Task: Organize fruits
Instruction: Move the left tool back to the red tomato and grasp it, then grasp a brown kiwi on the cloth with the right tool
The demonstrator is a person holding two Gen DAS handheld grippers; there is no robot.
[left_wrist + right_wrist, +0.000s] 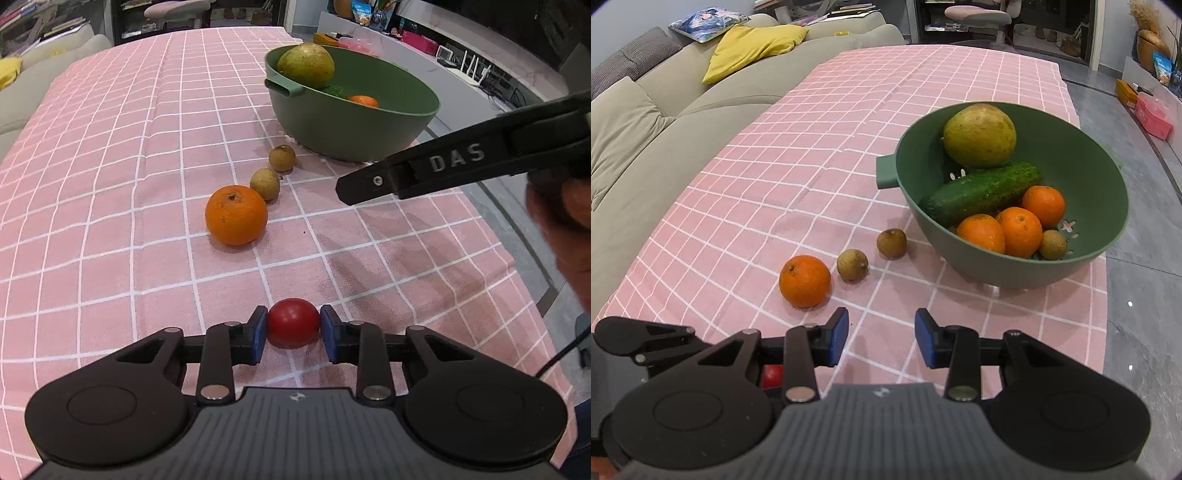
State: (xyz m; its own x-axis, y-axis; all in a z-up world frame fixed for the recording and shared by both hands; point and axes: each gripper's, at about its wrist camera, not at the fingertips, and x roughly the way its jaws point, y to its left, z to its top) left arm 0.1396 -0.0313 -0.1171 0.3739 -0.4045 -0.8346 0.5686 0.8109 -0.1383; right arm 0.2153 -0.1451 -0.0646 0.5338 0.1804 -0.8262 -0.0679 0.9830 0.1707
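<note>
Between the blue pads (260,334) of the left gripper (293,330) we found a small red fruit (293,322), both pads pressed against its sides, the fruit resting on the pink checked tablecloth (110,184). Beyond it, on the cloth, we recorded a loose orange (236,215), then two small brown fruits in a diagonal row: the nearer brown fruit (265,183) just beside the orange, the farther brown fruit (282,158) close to the green bowl (351,125). We saw one finger of the right gripper (424,173) reaching in from the right side of this view, above the cloth.

From the right wrist view, we noted the right gripper (881,338) with its pads (839,330) apart and nothing between them, hovering over bare cloth near the orange (805,280). The bowl (1108,192) held a large yellow-green fruit (979,134), a cucumber (982,192), three oranges (1019,230) and one small brown fruit (1053,244). We also logged a grey sofa (646,140) with a yellow cushion (753,46) beside the table.
</note>
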